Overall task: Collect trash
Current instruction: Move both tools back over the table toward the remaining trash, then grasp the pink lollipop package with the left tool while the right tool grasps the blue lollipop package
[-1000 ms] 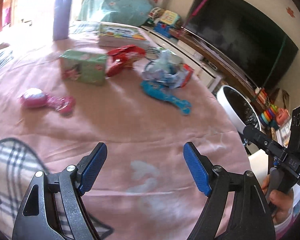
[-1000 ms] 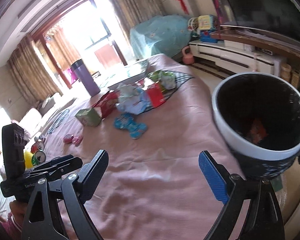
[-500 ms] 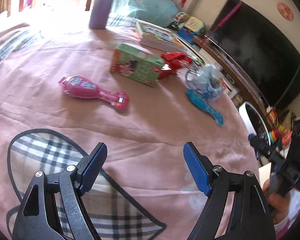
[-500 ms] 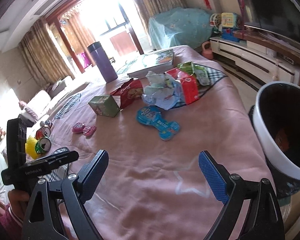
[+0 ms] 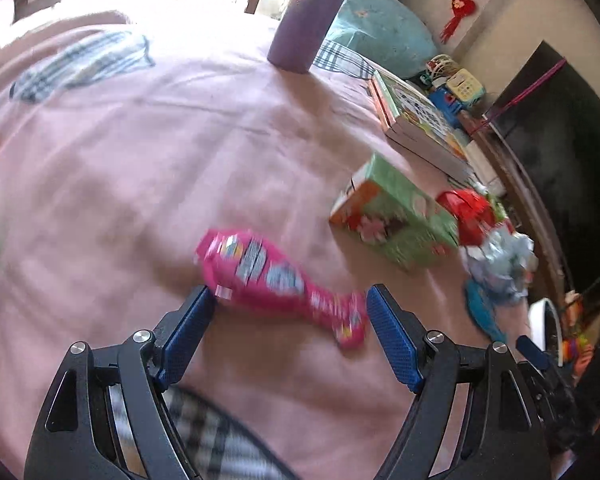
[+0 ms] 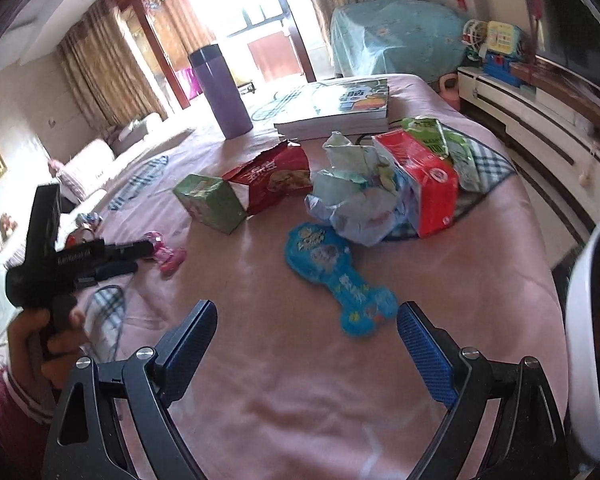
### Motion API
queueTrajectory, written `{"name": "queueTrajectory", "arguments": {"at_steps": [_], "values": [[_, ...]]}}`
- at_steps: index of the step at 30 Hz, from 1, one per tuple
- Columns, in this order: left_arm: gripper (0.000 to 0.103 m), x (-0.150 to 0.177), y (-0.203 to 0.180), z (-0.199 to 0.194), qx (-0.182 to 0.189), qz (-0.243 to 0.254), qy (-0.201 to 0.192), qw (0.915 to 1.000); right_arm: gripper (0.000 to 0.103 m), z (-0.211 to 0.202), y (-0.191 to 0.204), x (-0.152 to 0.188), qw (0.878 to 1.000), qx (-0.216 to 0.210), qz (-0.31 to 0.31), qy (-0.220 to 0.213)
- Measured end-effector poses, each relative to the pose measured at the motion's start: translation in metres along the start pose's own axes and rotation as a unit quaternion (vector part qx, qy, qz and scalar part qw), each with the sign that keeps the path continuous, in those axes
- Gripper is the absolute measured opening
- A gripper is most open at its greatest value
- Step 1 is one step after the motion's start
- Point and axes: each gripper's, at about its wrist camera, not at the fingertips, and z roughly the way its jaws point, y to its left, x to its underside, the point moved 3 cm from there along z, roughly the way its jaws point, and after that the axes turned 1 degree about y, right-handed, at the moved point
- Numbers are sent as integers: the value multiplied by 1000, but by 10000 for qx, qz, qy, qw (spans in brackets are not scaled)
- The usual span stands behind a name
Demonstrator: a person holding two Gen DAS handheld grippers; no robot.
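Change since earlier frame: left tongs [image 5: 288, 312] have closed in on the pink wrapper [image 5: 272, 280], which lay well ahead of them before; right tongs [image 6: 306, 328] have swung away from the white bin [image 6: 588, 320] toward the litter.
Left tongs: wide open, holding nothing; the pink wrapper lies between the tips, its fat end just beside the left fingertip, its narrow tail near the right one. Contact cannot be judged through the blur.
Right tongs: wide open, empty; the blue wrapper [image 6: 336, 276] lies just ahead, between the tips.
Handling, pink wrapper: judged light, thin, crinkly film, likely slippery; should collapse under pinch. Best hold is across the narrow neck, where the tongs can span it.
Handling, blue wrapper: same judgement; take it at the waist.
Count, flat wrappers: two, one pink, one blue.
Count, cartons: green box [image 6: 210, 204], red box [image 6: 272, 178], red carton [image 6: 420, 180], ahead of the right tongs; three.
Count, crumpled paper [image 6: 352, 196]: one heap.
Count, bins: one, at the right tongs' right, off the pink table [image 6: 300, 400] edge.
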Motion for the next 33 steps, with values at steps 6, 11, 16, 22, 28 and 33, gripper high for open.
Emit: {"name": "queueTrajectory", "arguments": {"at_steps": [6,11,16,22,28,33], "values": [[45,-3,-22,16,-163,663,-64,9976,83,31,-5,-9,9989,291,-215,289],[45,10,-44,14,389,1202,115,9919,31,31,-9,-5,9974,579,-266,339],[45,36,-71,0,1022,1787,411,9777,20,16,-4,11,9988,326,-133,327],[45,65,-99,-12,1378,2283,633,9617,20,-11,0,33,9996,16,239,142],[45,89,-115,-20,1525,2426,720,9554,20,-39,-9,51,9983,-9,588,-38],[45,107,-134,-26,1653,2613,754,9480,20,-64,-20,69,9966,148,798,-173]]}}
